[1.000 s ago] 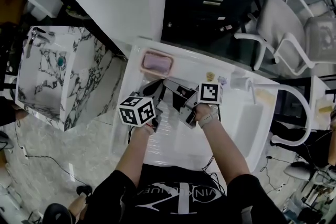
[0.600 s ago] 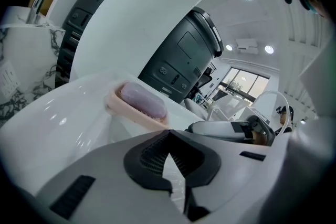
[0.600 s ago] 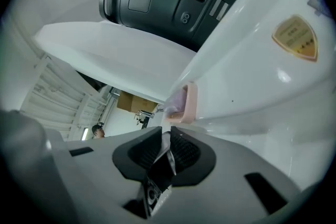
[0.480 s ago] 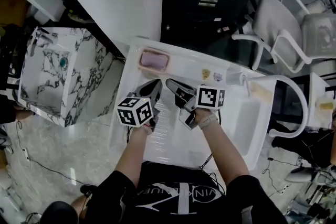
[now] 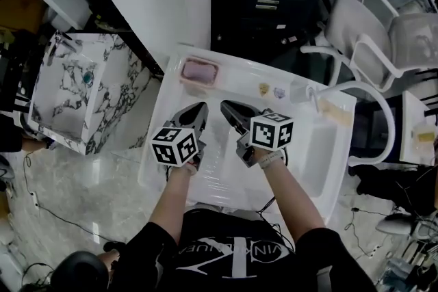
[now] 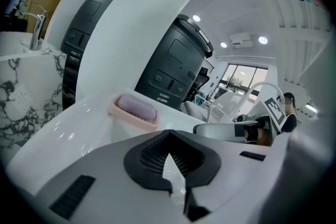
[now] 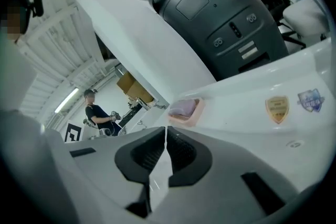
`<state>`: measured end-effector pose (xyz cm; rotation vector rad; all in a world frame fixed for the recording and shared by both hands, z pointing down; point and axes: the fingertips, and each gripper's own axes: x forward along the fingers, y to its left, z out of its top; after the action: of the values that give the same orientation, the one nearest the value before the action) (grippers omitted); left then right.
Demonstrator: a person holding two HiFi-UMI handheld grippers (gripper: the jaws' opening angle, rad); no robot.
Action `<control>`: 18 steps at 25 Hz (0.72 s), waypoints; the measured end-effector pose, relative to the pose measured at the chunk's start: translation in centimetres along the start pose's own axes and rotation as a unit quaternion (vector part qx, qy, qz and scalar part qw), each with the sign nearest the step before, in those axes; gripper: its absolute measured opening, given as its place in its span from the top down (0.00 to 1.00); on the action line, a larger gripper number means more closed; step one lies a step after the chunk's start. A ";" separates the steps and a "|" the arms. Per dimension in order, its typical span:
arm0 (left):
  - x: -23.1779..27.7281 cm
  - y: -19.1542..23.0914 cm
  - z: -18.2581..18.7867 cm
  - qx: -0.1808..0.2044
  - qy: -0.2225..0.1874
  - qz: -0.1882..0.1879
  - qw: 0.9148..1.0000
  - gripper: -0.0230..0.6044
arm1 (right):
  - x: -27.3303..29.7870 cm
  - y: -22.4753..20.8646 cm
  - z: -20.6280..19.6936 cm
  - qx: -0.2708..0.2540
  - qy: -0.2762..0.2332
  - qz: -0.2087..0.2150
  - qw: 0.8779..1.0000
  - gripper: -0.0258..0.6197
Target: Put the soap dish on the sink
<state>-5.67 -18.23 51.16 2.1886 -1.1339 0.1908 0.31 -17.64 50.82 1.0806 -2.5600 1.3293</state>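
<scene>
While the dish (image 5: 200, 71) lies crosswise on the sink (image 5: 241, 84), ahead of the nearer left gripper (image 5: 199, 109), both grippers are closed and empty, the right gripper (image 5: 226, 107) having just closed on nothing.

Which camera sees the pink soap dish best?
The left gripper view: the soap dish looks largest there, with soap on top. The head view shows it small from above on the sink rim; the right gripper view, smaller.

The soap dish (image 5: 200, 71) sits on the rear rim of the sink (image 5: 239, 82), at its left corner. Two stickers (image 5: 263, 88) lie on the same rim, to its right. The left claw (image 5: 201, 107) and right claw (image 5: 224, 104) hang side by side over the basin, before the dish.
</scene>
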 end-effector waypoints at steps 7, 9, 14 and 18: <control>-3.0 -1.1 0.6 0.026 -0.031 0.009 0.999 0.94 | -2.6 1.6 0.1 -0.167 -0.018 -0.054 0.984 0.91; -3.9 -1.5 0.8 0.032 -0.041 0.011 0.999 0.94 | -3.4 2.2 0.1 -0.199 -0.024 -0.064 0.978 0.91; -5.9 -2.9 0.8 0.055 -0.057 0.015 0.997 0.94 | -5.8 3.2 -0.3 -0.231 -0.045 -0.082 0.968 0.91; -7.7 -3.9 0.5 0.063 -0.071 0.021 0.995 0.94 | -8.0 3.7 -0.9 -0.246 -0.058 -0.096 0.963 0.91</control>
<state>-7.51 -11.72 45.73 2.3211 -1.2770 0.1300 3.84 -11.10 45.97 1.2802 -2.5695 0.5514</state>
